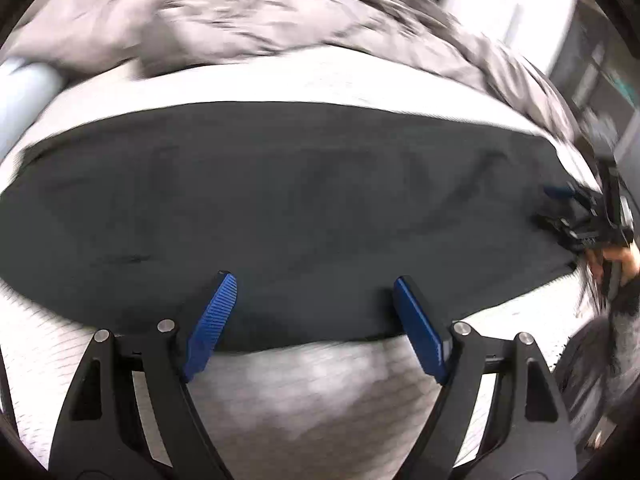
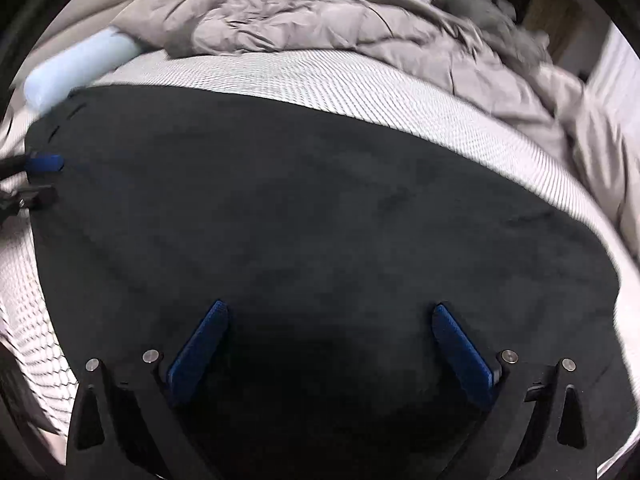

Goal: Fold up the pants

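The black pants [image 1: 280, 200] lie flat and spread wide on a white textured bed sheet [image 1: 304, 396]; they also fill the right wrist view [image 2: 312, 220]. My left gripper [image 1: 314, 284] is open and empty, its blue fingertips just over the pants' near edge. My right gripper [image 2: 330, 312] is open and empty, hovering over the middle of the pants. The right gripper shows at the pants' right end in the left wrist view [image 1: 560, 204]. The left gripper shows at the pants' left edge in the right wrist view [image 2: 44, 178].
A rumpled grey duvet [image 2: 320, 20] is piled along the far side of the bed. A pale blue bolster [image 2: 76, 68] lies at the far left. The white sheet [image 2: 360, 84] shows between the pants and the duvet. Room furniture [image 1: 600, 72] stands beyond the bed at right.
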Tool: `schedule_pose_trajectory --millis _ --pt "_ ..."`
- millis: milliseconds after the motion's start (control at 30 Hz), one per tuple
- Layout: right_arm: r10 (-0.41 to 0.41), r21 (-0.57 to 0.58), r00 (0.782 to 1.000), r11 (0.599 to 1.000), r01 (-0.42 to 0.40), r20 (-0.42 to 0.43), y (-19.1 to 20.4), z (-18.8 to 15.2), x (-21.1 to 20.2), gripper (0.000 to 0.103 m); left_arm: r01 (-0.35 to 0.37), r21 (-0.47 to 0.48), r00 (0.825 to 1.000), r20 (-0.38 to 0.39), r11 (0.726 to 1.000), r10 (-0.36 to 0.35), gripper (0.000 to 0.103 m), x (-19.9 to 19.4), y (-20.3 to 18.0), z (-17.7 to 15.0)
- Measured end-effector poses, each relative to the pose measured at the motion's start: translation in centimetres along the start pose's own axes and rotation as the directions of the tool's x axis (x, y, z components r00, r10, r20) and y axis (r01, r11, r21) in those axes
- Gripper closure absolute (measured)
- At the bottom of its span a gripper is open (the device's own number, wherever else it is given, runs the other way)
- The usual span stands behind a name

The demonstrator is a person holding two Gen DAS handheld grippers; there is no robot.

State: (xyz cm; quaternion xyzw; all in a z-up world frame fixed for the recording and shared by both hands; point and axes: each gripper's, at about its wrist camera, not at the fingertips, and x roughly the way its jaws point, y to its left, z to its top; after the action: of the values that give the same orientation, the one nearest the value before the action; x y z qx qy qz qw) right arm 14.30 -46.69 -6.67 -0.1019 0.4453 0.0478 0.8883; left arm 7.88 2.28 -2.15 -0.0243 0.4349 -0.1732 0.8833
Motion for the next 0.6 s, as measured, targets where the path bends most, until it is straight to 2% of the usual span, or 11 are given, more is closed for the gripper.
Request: schedule_pose_trajectory --millis 133,200,267,400,500,600 --pt "-0.011 0.026 1.000 1.000 0.011 -0.026 1.1 -0.3 -1.1 0.000 -0.102 -0.090 0.995 0.007 0.991 0.103 0.024 -1.8 4.5 -0.8" --pt "-0.019 0.018 1.000 1.000 0.020 -0.016 1.3 0.2 -1.8 0.000 -0.097 -0.117 0.994 0.038 0.988 0.102 0.024 -3.4 5.6 -0.4" --pt "0.012 0.022 0.999 1.000 -0.012 0.031 2.0 1.0 -3.1 0.000 -0.079 -0.137 0.994 0.069 0.987 0.089 0.024 -4.4 5.6 0.2" --pt "0.111 0.040 0.986 0.992 -0.116 0.121 5.7 4.5 -3.6 0.000 -0.058 -0.096 0.993 0.099 0.994 0.067 0.023 -4.2 2.6 2.3" --pt "0.198 0.055 0.974 0.977 -0.205 0.111 9.8 7.4 -2.0 0.000 -0.031 -0.004 0.999 0.040 1.000 0.031 0.023 -0.5 -1.7 4.9" --pt "0.252 -0.006 0.965 0.968 -0.252 0.076 15.2 9.8 0.0 0.000 -0.069 0.026 0.997 -0.043 0.997 0.070 0.023 3.7 -3.2 6.2"
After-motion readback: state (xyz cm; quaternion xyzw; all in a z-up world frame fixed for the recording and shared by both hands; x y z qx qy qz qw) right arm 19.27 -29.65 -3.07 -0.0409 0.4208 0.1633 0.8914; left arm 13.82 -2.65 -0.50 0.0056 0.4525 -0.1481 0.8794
